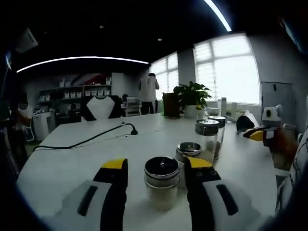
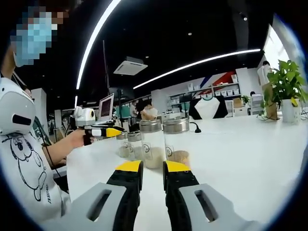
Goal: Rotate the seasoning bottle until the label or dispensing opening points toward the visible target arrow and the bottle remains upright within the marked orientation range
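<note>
Left gripper view: four bottles (image 1: 161, 185), left tongs (image 1: 156, 173) open; right tongs (image 2: 152, 167) nearly closed, empty.

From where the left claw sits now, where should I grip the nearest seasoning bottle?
Grip the nearest seasoning bottle on its round glass body just below the metal cap, coming in level from the near side. It stands upright between the left claw jaws, which are open.

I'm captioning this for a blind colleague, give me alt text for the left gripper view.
The open left gripper has its yellow-tipped fingers on either side of a short seasoning bottle with a dark lid, standing upright on a white table. Three more jars stand just behind it, a black cable crosses the table, and a potted plant sits by bright windows.
</note>
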### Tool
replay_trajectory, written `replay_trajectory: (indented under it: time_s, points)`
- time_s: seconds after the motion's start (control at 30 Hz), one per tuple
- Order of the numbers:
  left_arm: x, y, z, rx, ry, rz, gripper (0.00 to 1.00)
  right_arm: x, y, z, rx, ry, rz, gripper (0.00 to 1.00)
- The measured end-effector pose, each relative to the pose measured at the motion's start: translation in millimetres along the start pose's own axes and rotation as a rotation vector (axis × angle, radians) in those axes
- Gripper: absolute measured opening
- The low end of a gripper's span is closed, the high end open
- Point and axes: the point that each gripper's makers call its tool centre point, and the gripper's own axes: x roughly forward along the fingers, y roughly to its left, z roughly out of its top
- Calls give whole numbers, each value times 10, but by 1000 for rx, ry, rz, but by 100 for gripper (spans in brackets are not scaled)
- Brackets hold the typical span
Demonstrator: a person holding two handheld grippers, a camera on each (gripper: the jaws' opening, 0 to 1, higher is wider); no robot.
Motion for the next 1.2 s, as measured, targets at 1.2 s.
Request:
replay_trajectory:
  time_s: [1.2]
  points:
    - [74, -82, -84, -13, 19, -256, 33, -59, -56, -34, 3, 9, -11, 14]
